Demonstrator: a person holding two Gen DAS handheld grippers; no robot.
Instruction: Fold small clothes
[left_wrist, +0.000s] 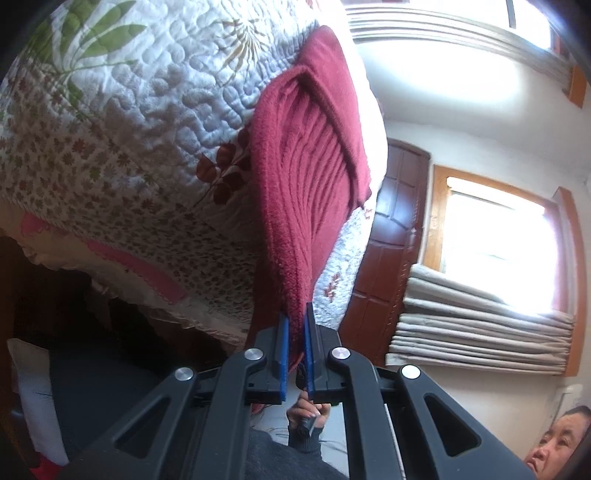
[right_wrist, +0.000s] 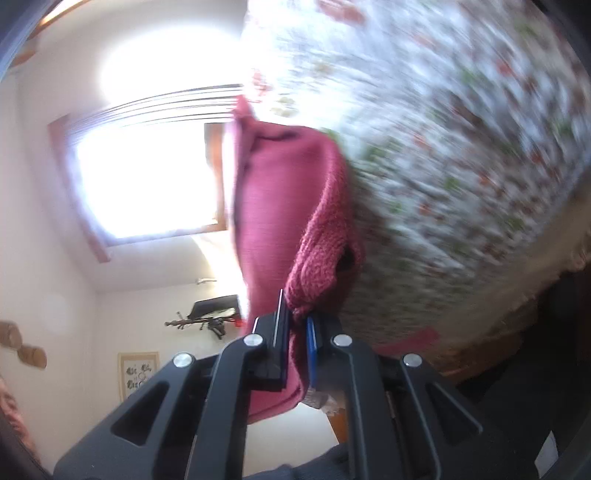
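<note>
Left wrist view: the left tool is clenched on the lower edge of a dark red knitted garment, the cloth pinched between its two blue-padded fingers. From the tool tips the garment rises straight ahead, its ribbed face and fuzzy hem turned toward the camera, a folded flap lying across its far end. It hangs against a quilted floral bedspread that fills the area ahead and to the left of the tool. To the right of the tool stand a brown wooden door and a bright window above gathered beige curtains. Right wrist view: the right tool likewise grips a bunched knit corner of the same garment, which extends ahead of the tips. The bedspread, motion-blurred, lies to the right of this tool; a glaring window lies to its left.
</note>
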